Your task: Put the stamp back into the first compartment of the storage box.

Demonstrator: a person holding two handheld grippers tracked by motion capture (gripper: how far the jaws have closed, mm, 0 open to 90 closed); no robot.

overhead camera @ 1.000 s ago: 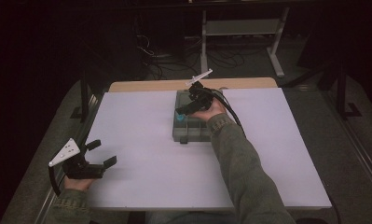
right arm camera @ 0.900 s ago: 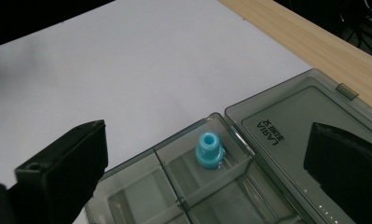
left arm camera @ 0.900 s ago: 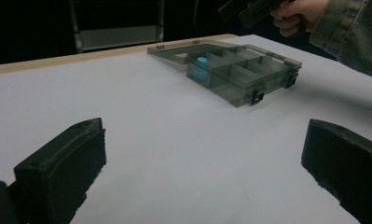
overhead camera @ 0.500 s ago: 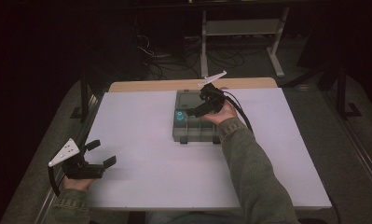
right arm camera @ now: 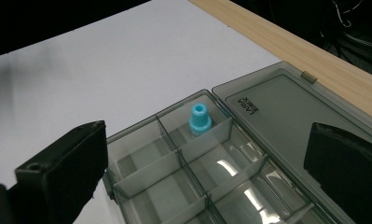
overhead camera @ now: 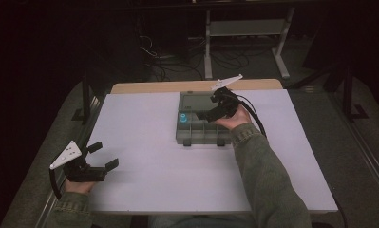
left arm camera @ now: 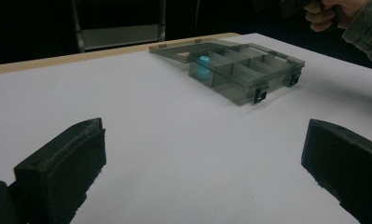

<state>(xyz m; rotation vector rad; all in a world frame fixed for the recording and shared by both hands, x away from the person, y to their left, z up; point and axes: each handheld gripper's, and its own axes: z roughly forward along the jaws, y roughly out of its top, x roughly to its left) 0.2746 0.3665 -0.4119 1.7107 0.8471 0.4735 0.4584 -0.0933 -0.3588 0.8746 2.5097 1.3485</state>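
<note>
Blue plastic piece [overhead camera: 182, 118]: small, stepped, with a hole in its top; stands upright in a far corner compartment of the grey organiser box [overhead camera: 203, 135], lid [overhead camera: 196, 100] folded flat toward the table's far edge.

High view: box sits at mid-table on the white tabletop [overhead camera: 177, 180]. Right gripper [overhead camera: 210, 114] hovers over the box's right half, just right of the piece, not touching it. Left gripper [overhead camera: 103, 156] rests at the near left corner, well apart from the box, jaws spread with nothing between.

Left gripper view: both jaws stand wide on bare white surface. Box [left arm camera: 249, 77] seen side-on, latches facing the camera; piece [left arm camera: 203, 66] shows through the tinted wall. Person's right hand [left arm camera: 326, 11] hangs above.

Right gripper view: jaws parted and unloaded, looking down into the compartments; piece [right arm camera: 199, 118] beside the lid hinge, against a divider [right arm camera: 207, 135]. Lid lettering and the piece's bore are legible here, not from above.

Risks, judged: a low sweep could catch a divider and drag the light box, as nothing steadies it; a graze could tip the piece; the free lid might swing shut if knocked.
</note>
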